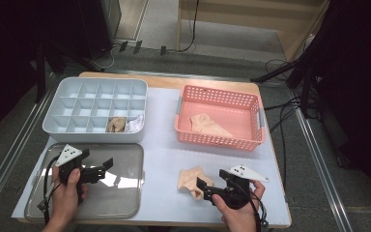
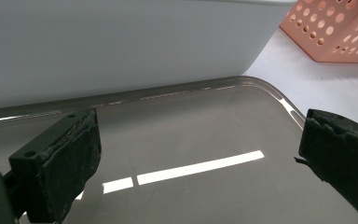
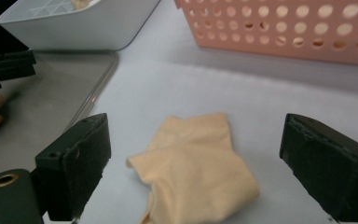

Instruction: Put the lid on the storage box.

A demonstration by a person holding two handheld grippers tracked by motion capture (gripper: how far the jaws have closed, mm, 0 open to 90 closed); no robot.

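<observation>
A folded beige cloth lies on the white table mat near the front. My right gripper hovers just over its right side, open, jaws wide on either side of the cloth and not pressing it. My left gripper is open over the clear lid at the front left, nothing between its jaws. A pink basket holds another beige cloth. The grey compartment tray holds a beige piece and a white piece.
The tray's wall stands just beyond the lid, and the pink basket's corner shows to its right. Cables and dark stands surround the table on the floor. White mat lies bare between the lid and the basket.
</observation>
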